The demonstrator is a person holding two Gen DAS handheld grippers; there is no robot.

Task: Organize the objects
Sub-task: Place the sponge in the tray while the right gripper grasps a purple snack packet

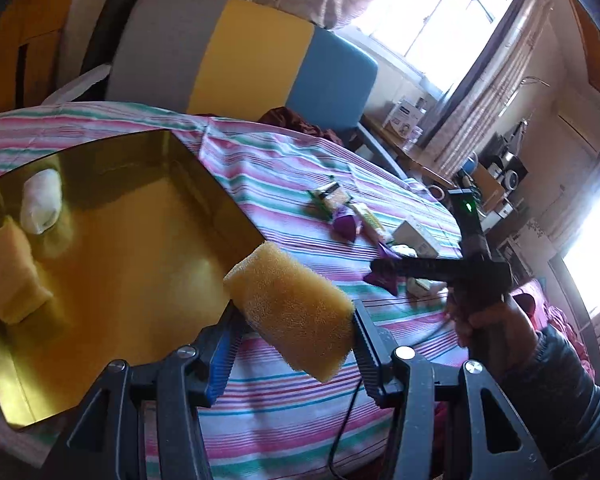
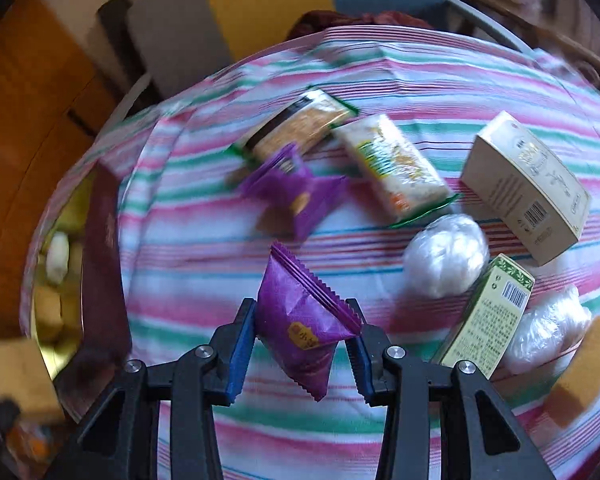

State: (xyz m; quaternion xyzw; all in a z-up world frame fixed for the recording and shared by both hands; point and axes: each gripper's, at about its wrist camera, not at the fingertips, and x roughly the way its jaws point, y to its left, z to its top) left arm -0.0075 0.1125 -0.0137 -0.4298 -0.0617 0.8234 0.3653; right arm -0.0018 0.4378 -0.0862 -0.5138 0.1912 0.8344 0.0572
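In the left wrist view my left gripper [image 1: 296, 312] is shut on a yellow sponge [image 1: 288, 300], held just past the right rim of a gold tray [image 1: 140, 216]. The tray holds a white wrapped ball [image 1: 41, 202] and another yellow sponge [image 1: 14, 276]. My right gripper [image 2: 300, 312] is shut on a purple snack packet [image 2: 300, 332], its pads pressing both sides, a little above the striped cloth. The right gripper [image 1: 380, 267] also shows from the left view, held by a hand at the right.
On the striped cloth [image 2: 204, 264] lie a second purple packet [image 2: 296, 192], two green-edged snack packs [image 2: 300, 128] [image 2: 396, 164], a cream box [image 2: 528, 184], a white wrapped ball [image 2: 444, 256], a green box [image 2: 488, 316] and a sponge [image 2: 584, 372]. A chair [image 1: 240, 52] stands behind.
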